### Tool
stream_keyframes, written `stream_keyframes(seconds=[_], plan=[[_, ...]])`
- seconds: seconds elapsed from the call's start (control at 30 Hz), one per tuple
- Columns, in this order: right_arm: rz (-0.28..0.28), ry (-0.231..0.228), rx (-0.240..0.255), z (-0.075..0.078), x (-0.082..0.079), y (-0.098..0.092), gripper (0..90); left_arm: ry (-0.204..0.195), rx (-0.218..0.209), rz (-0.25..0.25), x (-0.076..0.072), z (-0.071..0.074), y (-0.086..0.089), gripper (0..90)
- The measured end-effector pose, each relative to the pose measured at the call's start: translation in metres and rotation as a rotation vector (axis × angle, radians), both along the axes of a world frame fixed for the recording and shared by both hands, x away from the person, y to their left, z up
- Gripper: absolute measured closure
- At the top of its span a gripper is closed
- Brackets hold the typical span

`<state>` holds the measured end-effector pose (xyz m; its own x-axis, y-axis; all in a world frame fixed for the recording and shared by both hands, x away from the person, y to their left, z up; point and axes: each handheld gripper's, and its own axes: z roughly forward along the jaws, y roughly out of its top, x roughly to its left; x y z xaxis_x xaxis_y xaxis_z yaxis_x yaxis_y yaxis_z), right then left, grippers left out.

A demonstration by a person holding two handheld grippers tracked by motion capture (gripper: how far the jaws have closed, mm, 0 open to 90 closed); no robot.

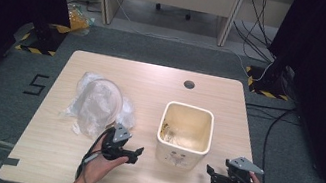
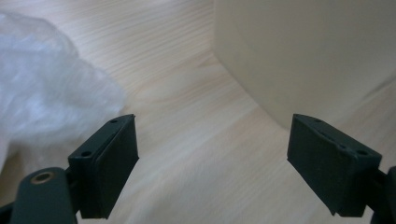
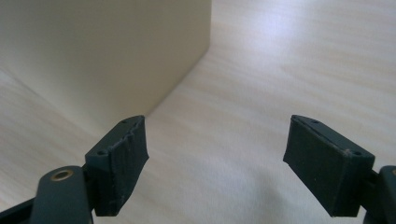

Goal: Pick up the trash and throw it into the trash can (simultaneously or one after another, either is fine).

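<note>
A cream square bin [image 1: 184,135] stands on the wooden table [image 1: 152,84], right of centre, with some scraps inside. A crumpled clear plastic bag [image 1: 96,105] lies to its left. My left gripper [image 1: 136,155] rests open near the front edge, between the bag and the bin; in the left gripper view the bag [image 2: 42,88] is at left and the bin wall [image 2: 303,56] at right. My right gripper [image 1: 211,175] is open just right of the bin's front corner, and the right gripper view has the bin wall [image 3: 102,51] at upper left. Nothing is between either pair of jaws.
A round cable hole [image 1: 189,84] sits near the table's far edge. Beyond the table are grey carpet, desk legs and loose cables [image 1: 260,17]. Black stands with striped bases [image 1: 37,41] flank the far corners.
</note>
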<state>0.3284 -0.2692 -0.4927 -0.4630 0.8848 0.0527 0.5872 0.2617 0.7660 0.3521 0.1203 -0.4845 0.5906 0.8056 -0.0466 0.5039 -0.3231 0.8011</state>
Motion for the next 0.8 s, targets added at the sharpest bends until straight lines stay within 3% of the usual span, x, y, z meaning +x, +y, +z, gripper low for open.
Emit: stream_keyframes(seconds=[0.13, 0.33, 0.43, 0.5, 0.8], plan=[[0.002, -0.023, 0.001, 0.007, 0.009, 0.005, 21.6, -0.007, 0.011, 0.013, 0.02, 0.0, -0.017, 15.8], [0.028, -0.03, 0.008, 0.013, 0.02, 0.015, 21.8, -0.002, 0.03, -0.003, 0.027, -0.002, -0.033, 18.4], [0.034, -0.028, 0.006, 0.014, 0.021, 0.019, 22.5, -0.003, 0.038, 0.004, 0.03, -0.002, -0.034, 18.8], [0.04, -0.035, -0.026, 0.014, 0.023, 0.022, 23.5, 0.005, 0.033, 0.007, 0.031, -0.001, -0.034, 18.7], [0.041, -0.026, -0.025, 0.015, 0.03, 0.029, 24.2, -0.005, 0.064, 0.019, 0.033, 0.004, -0.029, 24.3]])
